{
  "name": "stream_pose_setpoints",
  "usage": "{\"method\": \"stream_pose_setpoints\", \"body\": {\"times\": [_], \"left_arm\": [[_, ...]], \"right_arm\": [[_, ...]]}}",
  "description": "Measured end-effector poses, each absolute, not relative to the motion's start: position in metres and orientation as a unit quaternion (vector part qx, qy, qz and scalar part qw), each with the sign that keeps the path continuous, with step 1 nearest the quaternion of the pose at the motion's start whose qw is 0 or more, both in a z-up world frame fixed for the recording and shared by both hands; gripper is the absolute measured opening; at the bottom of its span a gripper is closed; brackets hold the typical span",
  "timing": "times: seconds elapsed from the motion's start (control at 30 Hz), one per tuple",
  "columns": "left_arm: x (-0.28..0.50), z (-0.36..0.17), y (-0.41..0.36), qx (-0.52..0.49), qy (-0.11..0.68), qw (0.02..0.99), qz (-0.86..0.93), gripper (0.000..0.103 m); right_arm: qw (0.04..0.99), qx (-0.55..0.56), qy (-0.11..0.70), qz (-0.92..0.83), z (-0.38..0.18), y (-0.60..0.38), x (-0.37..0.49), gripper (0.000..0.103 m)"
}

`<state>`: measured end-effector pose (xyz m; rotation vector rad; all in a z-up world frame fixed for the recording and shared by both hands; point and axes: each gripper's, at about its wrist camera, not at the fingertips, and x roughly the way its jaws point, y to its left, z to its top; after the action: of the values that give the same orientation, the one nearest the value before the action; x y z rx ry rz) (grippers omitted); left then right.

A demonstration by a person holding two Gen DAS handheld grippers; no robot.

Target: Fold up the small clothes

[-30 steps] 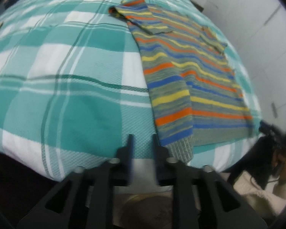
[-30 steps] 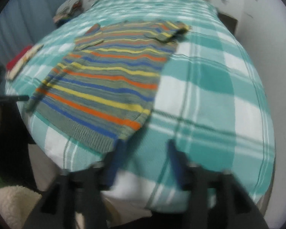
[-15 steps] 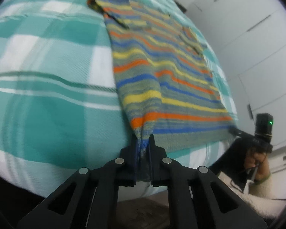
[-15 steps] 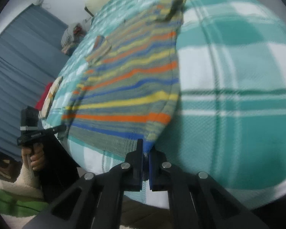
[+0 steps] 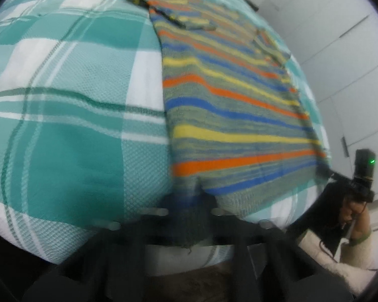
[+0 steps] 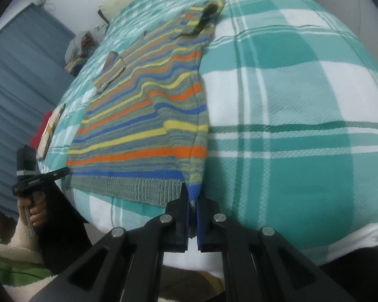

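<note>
Each gripper, left [image 5: 192, 196] and right [image 6: 192, 201], pinches a hem corner of the striped sweater [image 6: 143, 115]. It lies flat on the bed [image 6: 302, 115], sleeves seemingly tucked in; the body fold remains.

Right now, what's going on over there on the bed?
A person is holding a gripper in each hand at the near edge of the teal-and-white checked bedspread. A knitted sweater with orange, yellow and blue stripes lies flat on it, sleeves folded in. The left gripper and right gripper have each clamped one bottom hem corner. The sweater has not yet been lifted or folded.
</note>
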<state>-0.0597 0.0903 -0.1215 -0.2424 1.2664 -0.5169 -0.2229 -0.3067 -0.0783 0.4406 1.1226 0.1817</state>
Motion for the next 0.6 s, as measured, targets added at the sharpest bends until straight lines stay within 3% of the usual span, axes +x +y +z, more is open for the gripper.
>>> {"method": "stream_pose_setpoints", "body": {"times": [0.23, 0.4, 0.6], "left_arm": [[-0.075, -0.069, 0.121, -0.075, 0.550, 0.800, -0.229, 0.003], [-0.090, -0.088, 0.105, 0.018, 0.573, 0.794, -0.201, 0.003], [-0.099, -0.091, 0.111, 0.000, 0.579, 0.793, -0.189, 0.003]], "right_arm": [[0.830, 0.202, 0.509, 0.107, -0.020, -0.298, -0.244, 0.003], [0.804, 0.166, 0.563, 0.097, -0.054, -0.280, -0.242, 0.003], [0.787, 0.190, 0.581, 0.087, -0.073, -0.276, -0.255, 0.003]]}}
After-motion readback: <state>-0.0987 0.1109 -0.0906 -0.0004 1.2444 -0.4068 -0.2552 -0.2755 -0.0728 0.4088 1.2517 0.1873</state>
